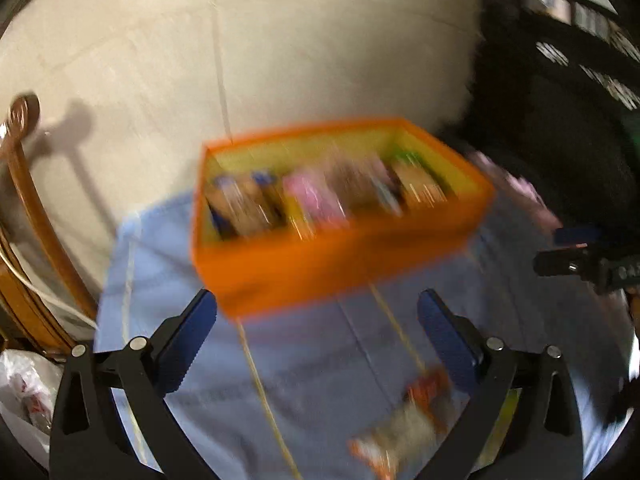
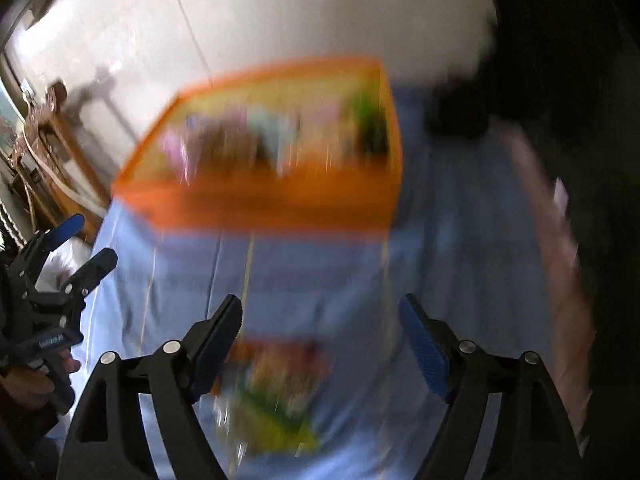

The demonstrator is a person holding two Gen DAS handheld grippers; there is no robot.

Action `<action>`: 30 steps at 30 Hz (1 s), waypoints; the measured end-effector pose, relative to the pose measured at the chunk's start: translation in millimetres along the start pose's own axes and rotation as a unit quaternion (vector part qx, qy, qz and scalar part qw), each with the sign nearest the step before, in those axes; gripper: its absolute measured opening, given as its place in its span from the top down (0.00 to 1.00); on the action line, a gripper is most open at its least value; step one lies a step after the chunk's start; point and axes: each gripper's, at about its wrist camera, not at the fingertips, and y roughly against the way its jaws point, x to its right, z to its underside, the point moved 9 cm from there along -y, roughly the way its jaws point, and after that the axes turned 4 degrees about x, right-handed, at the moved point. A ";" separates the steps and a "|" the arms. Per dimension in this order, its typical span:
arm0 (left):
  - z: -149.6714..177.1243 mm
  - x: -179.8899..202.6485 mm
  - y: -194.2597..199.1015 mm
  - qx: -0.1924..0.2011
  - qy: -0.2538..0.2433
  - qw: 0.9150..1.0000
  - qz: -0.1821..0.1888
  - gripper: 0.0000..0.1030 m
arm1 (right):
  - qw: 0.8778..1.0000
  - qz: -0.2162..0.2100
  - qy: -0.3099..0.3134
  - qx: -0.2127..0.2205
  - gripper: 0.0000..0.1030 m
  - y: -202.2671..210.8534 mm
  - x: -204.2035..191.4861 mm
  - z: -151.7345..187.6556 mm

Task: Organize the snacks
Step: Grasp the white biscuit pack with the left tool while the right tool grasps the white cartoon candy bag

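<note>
Snacks (image 1: 320, 200) stand packed in an orange box (image 1: 340, 264) at the far end of the blue-clothed surface (image 1: 320, 360). Both left tongs (image 1: 318, 332) and right tongs (image 2: 320, 334) hover spread, holding nothing; a loose, blurred packet (image 2: 272, 396) lies below the right pair.

The left gripper (image 1: 318, 312) hangs with its jaws spread wide and nothing between them. The right gripper (image 2: 320, 316) is likewise wide apart, holding nothing.

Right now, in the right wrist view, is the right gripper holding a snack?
No, the right gripper is open and empty, and loose snack packets lie on the blue cloth below it.
</note>
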 end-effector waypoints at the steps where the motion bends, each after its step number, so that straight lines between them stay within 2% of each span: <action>1: 18.9 7.4 4.8 -0.004 -0.010 1.000 0.010 0.05 | 1.000 -0.001 -0.002 -0.012 0.22 -4.9 -1.9 15.9; 4: 60.9 25.7 10.2 -0.014 -0.040 0.999 0.022 0.05 | 0.999 0.015 0.006 -0.036 0.22 -17.7 -7.5 51.5; 7: 84.7 37.8 4.1 -0.026 -0.042 0.998 0.027 0.05 | 0.998 0.017 -0.005 -0.054 0.22 -30.2 -14.0 69.5; 10: 94.3 48.4 -5.3 -0.027 -0.043 0.998 0.024 0.05 | 0.998 0.019 -0.002 -0.057 0.22 -39.3 -23.0 72.6; 17: 101.1 68.8 -31.5 -0.043 -0.010 0.999 0.014 0.05 | 0.998 0.038 0.012 -0.054 0.22 -49.8 -27.1 62.1; 19: 108.9 75.1 -40.1 -0.060 -0.016 0.998 0.002 0.05 | 0.997 0.044 0.010 -0.057 0.22 -56.4 -26.7 59.7; 21: 125.3 73.8 -53.2 -0.096 -0.020 0.995 -0.020 0.05 | 0.997 0.050 0.004 -0.057 0.22 -65.1 -25.3 58.4; 22: 137.5 67.3 -58.0 -0.112 0.007 0.994 -0.019 0.04 | 0.997 0.047 0.007 -0.065 0.24 -68.6 -25.6 61.1; 23: 139.0 61.4 -56.5 -0.109 0.022 0.994 -0.023 0.10 | 0.996 0.037 0.012 -0.078 0.31 -75.4 -28.7 66.1; 24: 139.0 57.7 -53.2 -0.103 0.023 0.994 -0.028 0.16 | 0.996 0.033 0.020 -0.084 0.51 -77.8 -30.8 70.1; 25: 138.2 58.5 -48.6 -0.097 0.017 0.995 -0.022 0.24 | 0.995 0.036 0.031 -0.083 0.54 -77.8 -31.8 72.4; 27: 139.2 60.1 -42.2 -0.095 0.012 0.995 -0.007 0.32 | 0.995 0.048 0.048 -0.069 0.56 -73.6 -29.8 74.8; 28: 139.1 60.3 -36.8 -0.089 0.014 0.996 0.005 0.41 | 0.995 0.049 0.047 -0.067 0.56 -72.2 -27.7 75.8; 30: 140.8 58.3 -25.5 -0.086 0.029 0.995 0.029 0.43 | 0.997 0.040 0.034 -0.061 0.57 -67.0 -22.2 78.2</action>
